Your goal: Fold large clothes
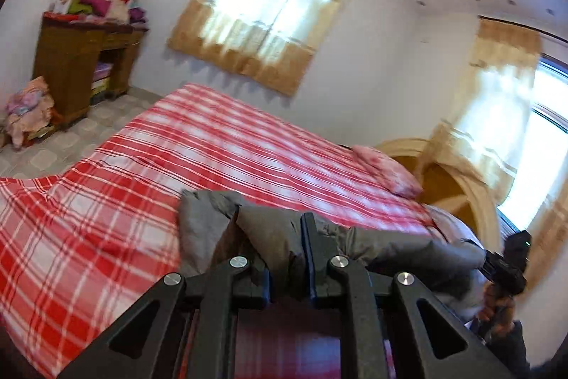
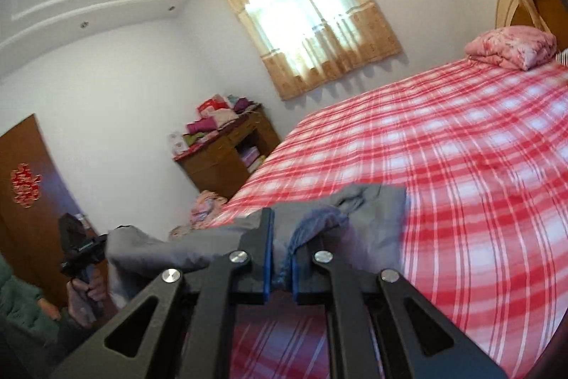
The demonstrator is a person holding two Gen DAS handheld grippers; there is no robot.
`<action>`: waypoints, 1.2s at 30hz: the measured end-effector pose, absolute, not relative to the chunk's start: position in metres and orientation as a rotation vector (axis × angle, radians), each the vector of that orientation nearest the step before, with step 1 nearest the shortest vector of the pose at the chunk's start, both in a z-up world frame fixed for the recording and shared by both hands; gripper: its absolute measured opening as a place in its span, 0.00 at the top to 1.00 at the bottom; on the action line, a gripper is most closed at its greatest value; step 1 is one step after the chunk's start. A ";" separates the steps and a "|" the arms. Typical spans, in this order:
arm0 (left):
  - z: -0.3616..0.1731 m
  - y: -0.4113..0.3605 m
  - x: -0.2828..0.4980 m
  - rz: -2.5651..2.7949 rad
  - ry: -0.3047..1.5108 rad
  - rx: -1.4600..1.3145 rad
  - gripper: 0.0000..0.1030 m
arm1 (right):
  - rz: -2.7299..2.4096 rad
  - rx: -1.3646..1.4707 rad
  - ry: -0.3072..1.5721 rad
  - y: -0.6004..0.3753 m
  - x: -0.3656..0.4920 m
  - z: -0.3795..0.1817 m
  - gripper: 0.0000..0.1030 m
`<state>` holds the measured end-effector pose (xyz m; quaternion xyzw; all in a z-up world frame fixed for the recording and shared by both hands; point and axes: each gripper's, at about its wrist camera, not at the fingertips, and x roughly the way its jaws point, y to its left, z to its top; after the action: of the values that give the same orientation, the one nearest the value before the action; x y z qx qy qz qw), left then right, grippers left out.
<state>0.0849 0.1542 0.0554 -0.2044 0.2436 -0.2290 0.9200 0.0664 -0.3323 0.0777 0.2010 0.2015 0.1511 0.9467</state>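
Note:
A grey garment (image 1: 269,237) hangs stretched between both grippers above a bed with a red and white plaid cover (image 1: 124,201). My left gripper (image 1: 284,258) is shut on one end of the grey cloth, which bunches over its fingers. My right gripper (image 2: 282,254) is shut on the other end of the same garment (image 2: 355,212). In the left wrist view the right gripper (image 1: 504,269) shows at the far right, held by a hand. In the right wrist view the left gripper (image 2: 80,247) shows at the far left, held by a hand.
The plaid bed (image 2: 443,166) fills the space ahead. A folded pink quilt (image 2: 511,47) lies by the headboard (image 1: 447,180). A wooden cabinet (image 1: 78,66) piled with clothes stands by the wall, with a heap of clothes (image 1: 28,109) on the floor. A brown door (image 2: 25,187) is at left.

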 end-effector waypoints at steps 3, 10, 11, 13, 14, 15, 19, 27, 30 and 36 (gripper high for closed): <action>0.039 0.150 0.151 -0.380 0.551 -0.458 0.86 | 0.243 0.438 0.438 -0.341 0.128 0.071 0.90; -0.018 0.118 0.268 -0.232 0.670 -0.404 0.86 | 0.076 0.396 0.557 -0.346 0.248 0.012 0.90; -0.028 0.115 0.278 -0.216 0.687 -0.400 0.86 | 0.058 0.386 0.567 -0.345 0.259 0.003 0.90; -0.048 0.111 0.300 -0.195 0.714 -0.412 0.86 | 0.013 0.362 0.596 -0.342 0.280 -0.021 0.90; -0.060 0.110 0.312 -0.180 0.733 -0.412 0.86 | -0.008 0.358 0.612 -0.342 0.288 -0.033 0.89; -0.066 0.109 0.317 -0.175 0.745 -0.412 0.86 | -0.027 0.357 0.624 -0.343 0.294 -0.041 0.86; -0.102 0.113 0.341 -0.197 0.827 -0.466 0.85 | -0.072 0.379 0.669 -0.350 0.314 -0.075 0.76; -0.101 0.144 0.344 -0.298 0.844 -0.716 0.79 | -0.023 0.485 0.680 -0.361 0.310 -0.090 0.56; -0.087 0.144 0.343 -0.319 0.854 -0.717 0.73 | -0.023 0.494 0.642 -0.364 0.302 -0.077 0.32; -0.062 0.162 0.331 -0.349 0.820 -0.823 0.56 | -0.103 0.387 0.587 -0.362 0.274 -0.047 0.23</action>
<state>0.3311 0.1620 -0.0616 -0.3867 0.3854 -0.1641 0.8216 0.2745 -0.3623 -0.0468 0.1893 0.2875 -0.0502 0.9376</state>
